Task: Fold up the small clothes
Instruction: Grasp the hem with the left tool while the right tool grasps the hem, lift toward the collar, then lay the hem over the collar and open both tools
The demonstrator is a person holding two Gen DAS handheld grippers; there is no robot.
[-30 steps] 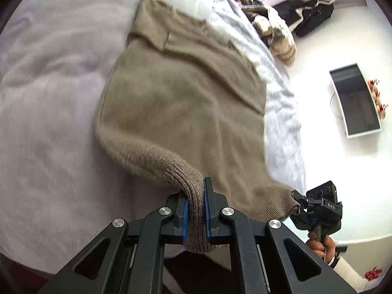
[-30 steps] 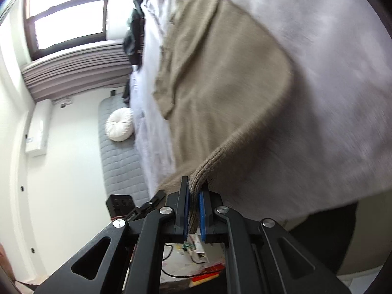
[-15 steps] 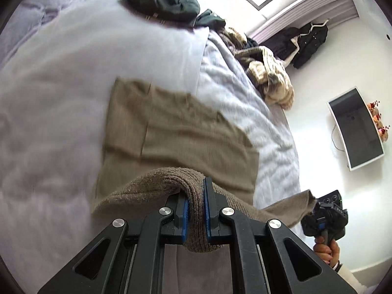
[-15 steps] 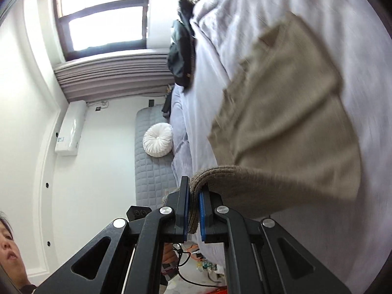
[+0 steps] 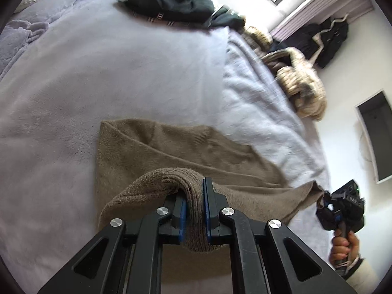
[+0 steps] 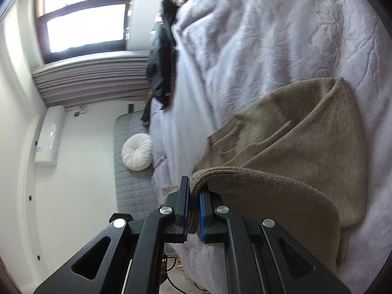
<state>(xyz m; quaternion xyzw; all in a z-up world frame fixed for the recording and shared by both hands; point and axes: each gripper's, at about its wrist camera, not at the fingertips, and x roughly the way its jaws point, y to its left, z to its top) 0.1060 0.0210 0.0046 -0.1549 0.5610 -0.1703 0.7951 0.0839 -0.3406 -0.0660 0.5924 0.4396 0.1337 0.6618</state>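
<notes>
Left gripper [image 5: 194, 210] tilted steeply down over the bed [image 5: 122, 73], jaws clamped on the ribbed hem of the brown sweater [image 5: 171, 152]. The hem bunches between the blue pads [image 5: 181, 216] and hangs out a little below them. Right gripper [image 6: 194, 210] angled only slightly down, jaws closed on the other hem corner, knit pinched between its pads.

In the left wrist view the right gripper [image 5: 339, 210] shows at the right edge, off the bed side, held by a hand [image 5: 343, 247] wrapped around its handle, a light sleeve [image 5: 360, 273] below. Hem stretches taut between the two grippers, raised above the rest of the garment.

Sweater lies on the lilac blanket [image 6: 269, 36], near half lifted and curling over the far half, which is flat on the bed. Lifted hem hovers over the lower layer, fold not laid down. In the right wrist view the fold edge curves round to the right, a seam or sleeve edge visible beneath it.

Far on the bed: dark clothes [image 5: 171, 2] and a cream-and-brown knit pile [image 5: 301, 83]. Both views are a bit motion-blurred.
</notes>
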